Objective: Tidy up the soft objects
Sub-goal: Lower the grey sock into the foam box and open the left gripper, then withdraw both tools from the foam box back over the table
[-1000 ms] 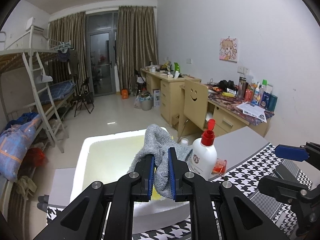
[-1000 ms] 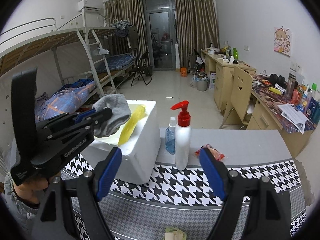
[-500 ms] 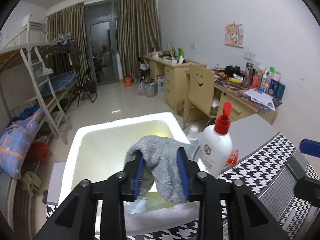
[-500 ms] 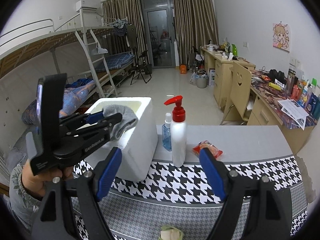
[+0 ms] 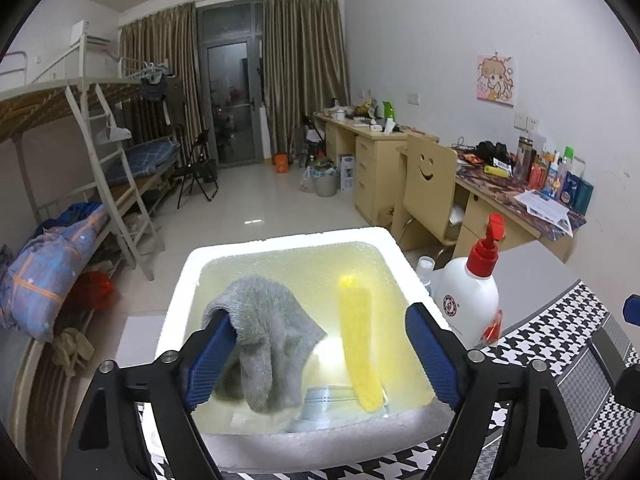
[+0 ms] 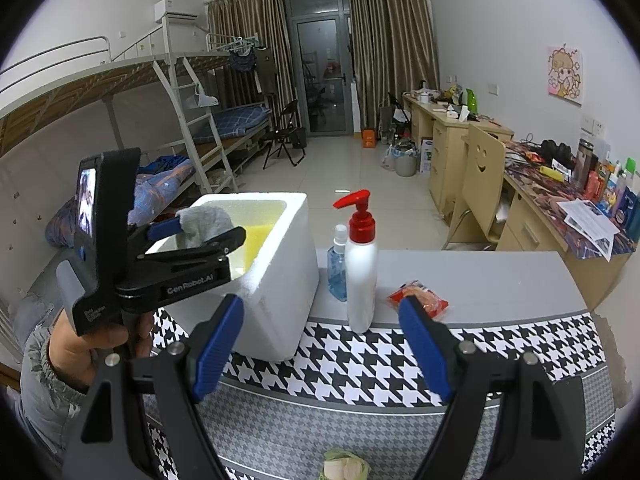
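A white foam box (image 5: 288, 242) stands on the table; it also shows in the right wrist view (image 6: 280, 280). My left gripper (image 5: 320, 352) hangs open over the box. A grey sock (image 5: 268, 332) drapes over its left finger and hangs down into the box; the sock also shows in the right wrist view (image 6: 206, 224). A yellow soft item (image 5: 358, 344) lies inside the box. My right gripper (image 6: 320, 352) is open and empty above the houndstooth cloth (image 6: 380, 364), to the right of the box.
A white pump bottle with a red top (image 6: 360, 272), a small blue spray bottle (image 6: 338, 268) and a red snack packet (image 6: 420, 298) stand right of the box. A pale green soft item (image 6: 346, 466) lies at the table's near edge. Desks and a chair line the right wall.
My left gripper has opened wide over the box and lowered. The grey sock, clamped a second ago, now hangs loose on the left finger. The right gripper has stayed open.
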A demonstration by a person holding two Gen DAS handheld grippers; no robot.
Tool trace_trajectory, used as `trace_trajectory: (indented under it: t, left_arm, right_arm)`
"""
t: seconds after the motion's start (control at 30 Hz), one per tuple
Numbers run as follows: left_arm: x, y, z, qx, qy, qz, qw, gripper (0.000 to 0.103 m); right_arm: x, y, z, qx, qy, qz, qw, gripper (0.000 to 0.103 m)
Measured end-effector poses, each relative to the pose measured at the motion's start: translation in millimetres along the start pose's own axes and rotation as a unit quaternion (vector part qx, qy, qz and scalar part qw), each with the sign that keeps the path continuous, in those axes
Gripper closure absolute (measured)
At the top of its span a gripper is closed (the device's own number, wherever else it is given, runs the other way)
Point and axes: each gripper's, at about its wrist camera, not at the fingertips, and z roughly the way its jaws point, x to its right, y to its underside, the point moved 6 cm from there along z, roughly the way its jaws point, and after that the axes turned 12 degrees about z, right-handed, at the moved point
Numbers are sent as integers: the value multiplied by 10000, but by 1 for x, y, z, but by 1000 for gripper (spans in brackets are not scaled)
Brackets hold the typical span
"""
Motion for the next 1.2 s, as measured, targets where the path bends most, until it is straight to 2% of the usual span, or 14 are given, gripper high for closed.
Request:
trace_trajectory:
  t: [0.1, 0.23, 0.33, 0.47, 0.6, 0.83, 0.97, 1.2]
  left_arm:
    - [-3, 0, 0, -14, 41, -72, 10000, 5]
    - [-6, 3, 0, -157, -74, 35, 9998, 3]
    - [-4, 11, 8, -565, 128, 118, 9983, 3]
    - [-7, 13, 1, -543, 86, 98, 9984, 3]
    - [-14, 9, -16, -137, 172, -153, 9996, 3]
    - [-15, 8, -31, 15, 118, -182, 9998, 3]
    - [-15, 8, -48, 149, 42, -242, 9996, 3]
    - [-18, 8, -101, 688, -303, -301, 9967, 1]
  right_arm:
    - [0, 0, 0, 2, -5, 4, 10000, 19]
    - [1, 1, -2, 27, -8, 18, 10000, 19]
    - [0, 1, -3, 43, -15, 21, 10000, 19]
    - [-2, 2, -8, 91, -46, 6, 9999, 20]
    - [-4, 4, -11, 109, -48, 4, 9999, 19]
    - [-8, 4, -21, 198, -72, -3, 9998, 19]
    - [-10, 6, -28, 293, -1, -3, 9996, 19]
    - [-23, 13, -61, 625, -21, -41, 9980, 19]
